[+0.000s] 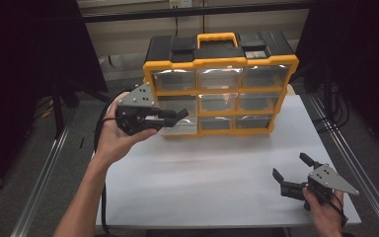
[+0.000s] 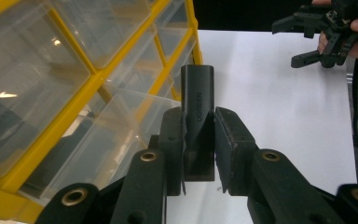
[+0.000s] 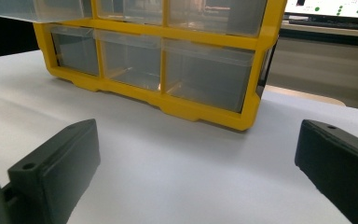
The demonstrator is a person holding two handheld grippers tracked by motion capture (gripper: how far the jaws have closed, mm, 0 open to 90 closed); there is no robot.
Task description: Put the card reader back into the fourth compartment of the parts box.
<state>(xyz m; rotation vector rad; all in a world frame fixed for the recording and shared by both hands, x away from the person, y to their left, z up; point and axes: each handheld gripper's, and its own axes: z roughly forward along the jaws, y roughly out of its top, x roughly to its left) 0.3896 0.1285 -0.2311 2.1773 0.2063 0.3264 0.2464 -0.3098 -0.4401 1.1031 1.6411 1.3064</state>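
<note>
A: what's the left gripper (image 2: 199, 140) got?
B: fingers clamped on a black adapter (image 2: 197, 116), held up by the yellow drawer organizer (image 1: 220, 84) at the table's far edge. Right gripper (image 1: 291, 173) gapes empty near the right corner

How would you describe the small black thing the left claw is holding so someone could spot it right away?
Find the yellow drawer cabinet at the back of the white table. In front of its lower-left drawers, the left claw is shut on a small black block. It alone is dark and printed with "UGREEN"; the drawers beside it are clear plastic.
</note>
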